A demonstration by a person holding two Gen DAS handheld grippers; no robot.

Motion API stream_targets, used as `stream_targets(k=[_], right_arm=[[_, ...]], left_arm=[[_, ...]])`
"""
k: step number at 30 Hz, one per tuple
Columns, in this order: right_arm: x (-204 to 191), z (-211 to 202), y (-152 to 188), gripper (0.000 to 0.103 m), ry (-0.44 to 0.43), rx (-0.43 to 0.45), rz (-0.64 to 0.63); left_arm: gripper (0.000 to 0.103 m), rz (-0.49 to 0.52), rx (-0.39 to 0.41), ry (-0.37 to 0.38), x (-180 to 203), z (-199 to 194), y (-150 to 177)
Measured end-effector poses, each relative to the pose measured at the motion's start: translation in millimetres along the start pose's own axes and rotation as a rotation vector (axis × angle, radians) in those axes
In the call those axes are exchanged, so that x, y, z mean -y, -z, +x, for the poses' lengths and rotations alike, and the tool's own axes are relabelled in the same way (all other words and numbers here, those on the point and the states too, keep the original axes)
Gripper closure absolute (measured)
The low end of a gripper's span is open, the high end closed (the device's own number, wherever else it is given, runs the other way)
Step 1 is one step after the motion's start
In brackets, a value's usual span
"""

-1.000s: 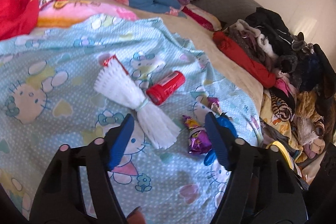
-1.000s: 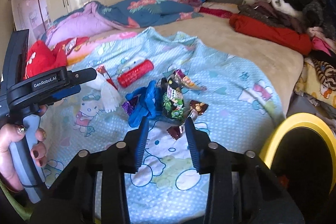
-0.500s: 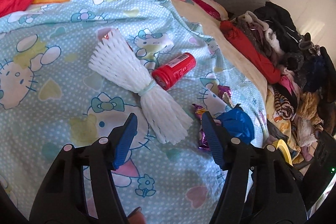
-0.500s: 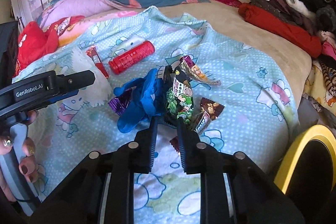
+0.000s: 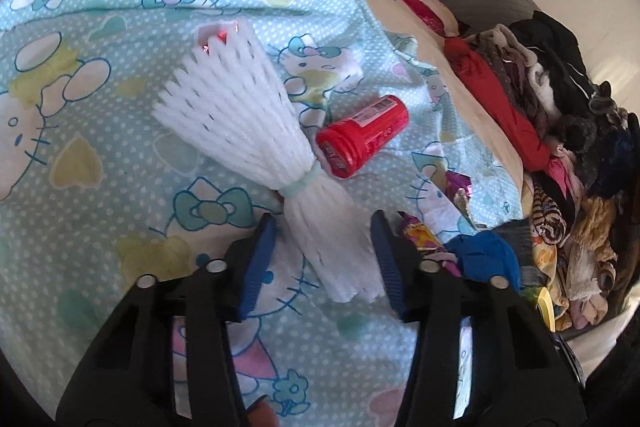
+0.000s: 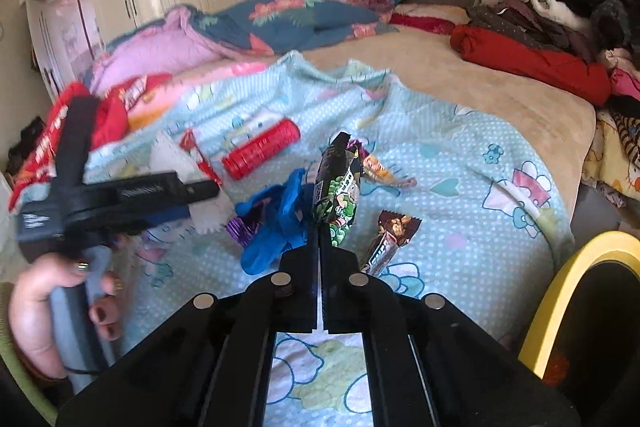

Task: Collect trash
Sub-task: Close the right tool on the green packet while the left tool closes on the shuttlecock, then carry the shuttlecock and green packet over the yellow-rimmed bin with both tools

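Since a second ago your right gripper [image 6: 319, 227] has clamped the green wrapper [image 6: 336, 187], while your left gripper [image 5: 322, 247] is closing around the white foam net [image 5: 256, 131], its pads not yet touching; the red can [image 5: 362, 135], the other wrappers and the blue glove [image 6: 276, 227] remain on the bed.

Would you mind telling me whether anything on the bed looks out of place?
Yes: litter lies scattered on the blue cartoon sheet, where it does not belong: a white foam net, a red canister on its side, a brown snack wrapper and a crumpled blue glove.

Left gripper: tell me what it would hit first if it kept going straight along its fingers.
The left gripper would most likely meet the white foam net first: the net's lower end already lies between the closing fingers. The blanket lies just under it, though depth is hard to judge.
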State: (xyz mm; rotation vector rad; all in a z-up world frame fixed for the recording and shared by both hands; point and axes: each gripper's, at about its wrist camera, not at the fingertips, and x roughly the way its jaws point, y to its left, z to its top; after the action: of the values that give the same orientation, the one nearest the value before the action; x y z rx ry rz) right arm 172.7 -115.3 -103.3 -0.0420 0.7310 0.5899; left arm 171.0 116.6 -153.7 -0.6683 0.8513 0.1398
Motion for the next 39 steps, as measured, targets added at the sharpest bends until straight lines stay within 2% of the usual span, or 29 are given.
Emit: stream_targets(k=[4, 12, 23, 39], right_arm=[[5, -11, 3, 0.101, -0.025, 0.02, 0.041], [1, -26, 10, 0.101, -0.048, 0.033, 0.053], [1, -42, 20, 0.101, -0.063, 0.04, 0.085], [-8, -68, 29, 0.101, -0.083, 0.05, 0.06]], left_arm=[[0.079, -0.012, -0.004, 0.012, -6, -3, 1], [0.089, 0.012, -0.004, 0.062, -5, -21, 12], [0.091, 0.086, 0.01, 0.124, 14, -52, 20], [0.091, 0.242, 0.075, 0.151, 60, -93, 33]])
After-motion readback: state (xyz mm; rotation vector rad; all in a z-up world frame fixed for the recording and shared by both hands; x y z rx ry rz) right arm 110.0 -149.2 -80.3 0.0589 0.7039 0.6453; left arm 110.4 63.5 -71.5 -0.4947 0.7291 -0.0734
